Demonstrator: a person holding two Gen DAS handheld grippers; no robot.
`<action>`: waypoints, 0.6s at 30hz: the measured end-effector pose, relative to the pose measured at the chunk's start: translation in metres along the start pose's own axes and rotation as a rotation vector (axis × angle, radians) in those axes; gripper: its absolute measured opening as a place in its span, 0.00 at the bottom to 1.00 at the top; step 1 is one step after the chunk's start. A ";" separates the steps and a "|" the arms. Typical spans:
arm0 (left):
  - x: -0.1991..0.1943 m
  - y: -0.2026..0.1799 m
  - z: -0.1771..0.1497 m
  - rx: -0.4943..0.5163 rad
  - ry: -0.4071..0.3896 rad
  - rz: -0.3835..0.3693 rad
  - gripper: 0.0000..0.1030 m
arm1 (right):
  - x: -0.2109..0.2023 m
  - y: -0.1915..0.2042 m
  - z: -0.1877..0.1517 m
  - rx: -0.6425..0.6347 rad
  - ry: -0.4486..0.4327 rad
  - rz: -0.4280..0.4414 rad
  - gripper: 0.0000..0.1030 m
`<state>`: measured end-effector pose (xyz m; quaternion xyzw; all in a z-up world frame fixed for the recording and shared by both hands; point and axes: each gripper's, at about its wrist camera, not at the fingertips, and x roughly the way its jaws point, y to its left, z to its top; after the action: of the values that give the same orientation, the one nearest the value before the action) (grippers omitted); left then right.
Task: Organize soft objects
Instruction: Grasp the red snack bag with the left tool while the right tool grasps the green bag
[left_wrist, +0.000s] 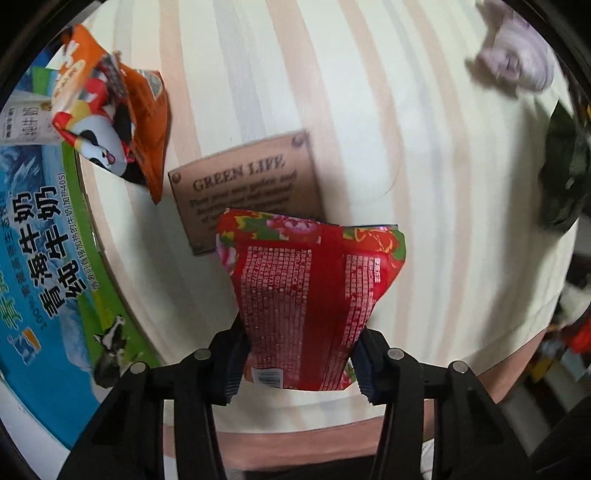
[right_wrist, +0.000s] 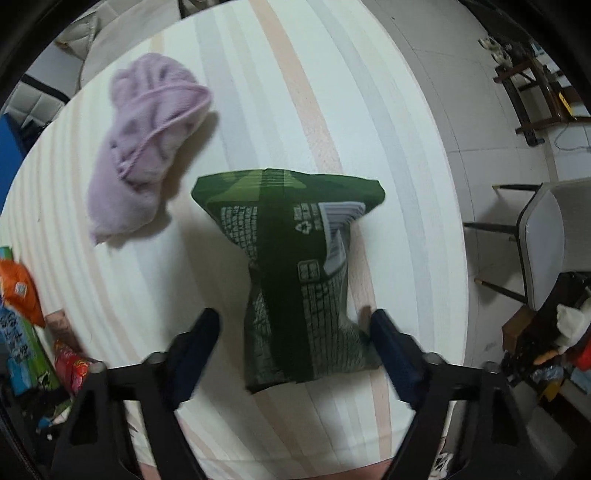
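The worktop (left_wrist: 369, 110) wears a cloth striped in cream, pale pink and grey. A brown tag (left_wrist: 255, 181) printed "GREEN LIFE" lies flat on that cloth, toward the worktop's left side. Beyond the worktop's left edge stands a blue and green milk carton box (left_wrist: 40, 266) with Chinese lettering and a cow on it. Off the worktop's right edge, on the tiled floor (right_wrist: 487, 129), stand a grey chair (right_wrist: 543, 236) and, farther off, a dark wooden frame (right_wrist: 535, 96).
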<state>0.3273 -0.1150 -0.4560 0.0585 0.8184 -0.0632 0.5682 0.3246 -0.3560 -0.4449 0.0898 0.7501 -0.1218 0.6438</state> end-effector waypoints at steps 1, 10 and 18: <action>-0.004 0.000 0.000 -0.016 -0.024 -0.006 0.44 | 0.002 -0.001 0.001 0.005 0.007 0.002 0.58; -0.006 -0.002 -0.009 -0.012 -0.106 -0.010 0.47 | 0.005 0.021 -0.059 -0.106 0.067 0.037 0.46; 0.013 -0.022 -0.043 0.037 -0.127 0.032 0.49 | 0.013 0.044 -0.081 -0.121 0.055 0.004 0.49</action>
<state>0.2800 -0.1294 -0.4523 0.0779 0.7784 -0.0728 0.6187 0.2588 -0.2901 -0.4495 0.0557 0.7734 -0.0724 0.6273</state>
